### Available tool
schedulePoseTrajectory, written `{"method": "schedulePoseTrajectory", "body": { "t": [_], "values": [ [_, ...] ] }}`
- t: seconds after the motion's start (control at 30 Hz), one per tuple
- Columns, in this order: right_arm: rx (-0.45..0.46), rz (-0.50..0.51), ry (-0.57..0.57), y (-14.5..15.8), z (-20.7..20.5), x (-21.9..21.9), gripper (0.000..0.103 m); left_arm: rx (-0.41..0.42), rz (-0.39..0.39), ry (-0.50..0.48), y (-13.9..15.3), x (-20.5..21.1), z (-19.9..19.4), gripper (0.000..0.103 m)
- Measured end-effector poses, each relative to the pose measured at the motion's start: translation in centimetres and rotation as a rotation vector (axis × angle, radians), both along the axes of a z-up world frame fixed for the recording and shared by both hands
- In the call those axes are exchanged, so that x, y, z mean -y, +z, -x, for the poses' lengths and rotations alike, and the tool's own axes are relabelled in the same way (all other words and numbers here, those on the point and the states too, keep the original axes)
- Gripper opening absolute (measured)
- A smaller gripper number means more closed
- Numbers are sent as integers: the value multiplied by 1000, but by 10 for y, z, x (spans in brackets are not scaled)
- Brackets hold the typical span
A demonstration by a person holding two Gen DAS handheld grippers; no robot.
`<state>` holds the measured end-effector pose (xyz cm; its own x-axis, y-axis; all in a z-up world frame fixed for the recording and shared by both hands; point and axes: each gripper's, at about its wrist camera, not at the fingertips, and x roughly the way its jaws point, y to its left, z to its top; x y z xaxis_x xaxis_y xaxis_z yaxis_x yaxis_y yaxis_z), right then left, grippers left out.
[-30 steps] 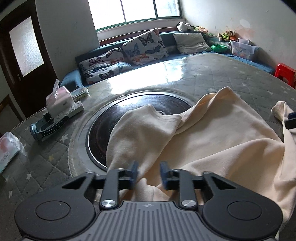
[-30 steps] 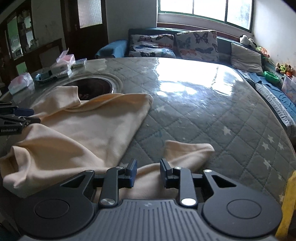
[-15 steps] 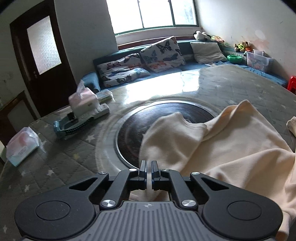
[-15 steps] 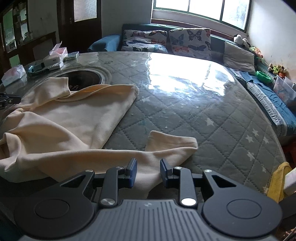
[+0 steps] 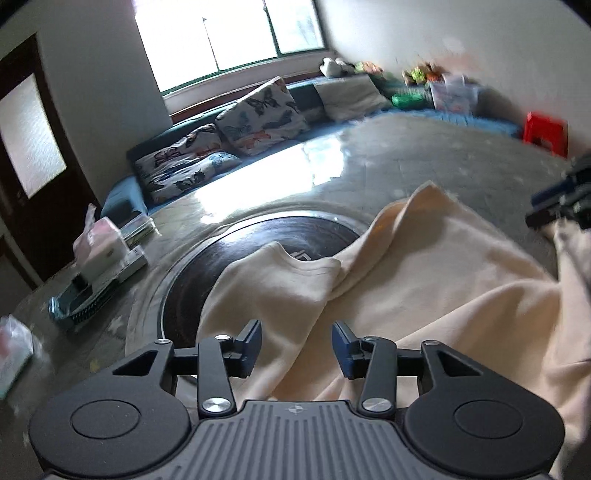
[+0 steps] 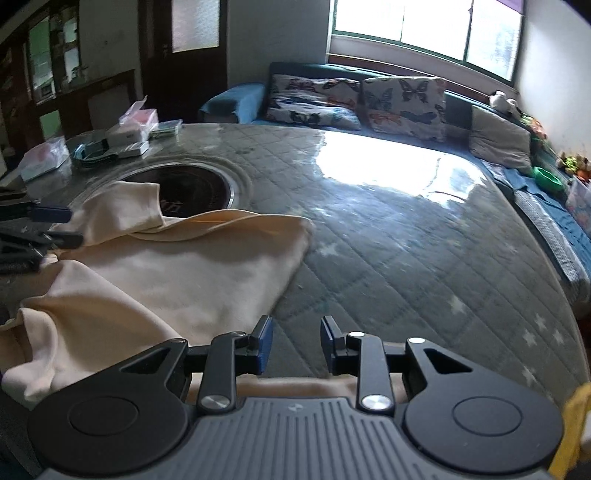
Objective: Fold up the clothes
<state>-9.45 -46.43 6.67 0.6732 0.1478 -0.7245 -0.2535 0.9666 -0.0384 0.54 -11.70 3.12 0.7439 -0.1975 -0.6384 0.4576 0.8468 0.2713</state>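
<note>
Left tool reopened wide since 0.5 s ago; cream sweatshirt lies directly under/ahead, lower centre. Right tool open, empty, w/ cloth lower left.

We see a bright window above a blue bench with 2 butterfly cushions, a dark door on our left, and glare on the quilted tabletop.

We see a cream sweatshirt lying rumpled on the quilted grey table. One sleeve is folded across the body and overlaps the dark round inset. Its near edge is bunched into thick folds.
</note>
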Motion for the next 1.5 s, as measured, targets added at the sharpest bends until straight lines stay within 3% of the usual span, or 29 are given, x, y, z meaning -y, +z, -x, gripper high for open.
{"method": "schedulePoseTrajectory", "body": {
  "t": [0.13, 0.17, 0.3, 0.47, 0.6, 0.73, 1.03, 1.13, 1.3, 1.4, 1.5],
  "values": [
    [-10, -1, 32, -2, -17, -12, 29, -6, -58, 8, -13, 7, -15, 41],
    [-12, 0, 36, -3, -22, -15, 29, -11, -68, 13, -16, 8, -19, 26],
    [-21, 2, 44, -9, -45, -23, 29, -33, -21, 51, -18, -3, -31, 5],
    [-36, 12, 46, -17, -72, -31, 29, 6, 120, 179, 6, -42, -40, 4],
    [-48, 18, 37, -25, -92, -35, 29, 46, 208, 342, 24, -91, -46, 4],
    [-45, 23, 35, -30, -105, -41, 35, 14, 285, 514, 26, -147, -47, 4],
    [-26, 44, 38, -33, -118, -49, 35, -66, 265, 759, 3, -223, -24, 4],
    [-20, 46, 27, -33, -122, -49, 35, -59, 281, 686, 10, -214, -22, 6],
    [-16, 47, 15, -32, -127, -50, 36, -79, 323, 446, 25, -154, -37, 11],
    [-17, 46, 11, -31, -126, -47, 37, -97, 307, 334, 24, -114, -57, 27],
    [-22, 44, 8, -29, -123, -42, 38, -101, 242, 286, 15, -81, -80, 40]
  ]
}}
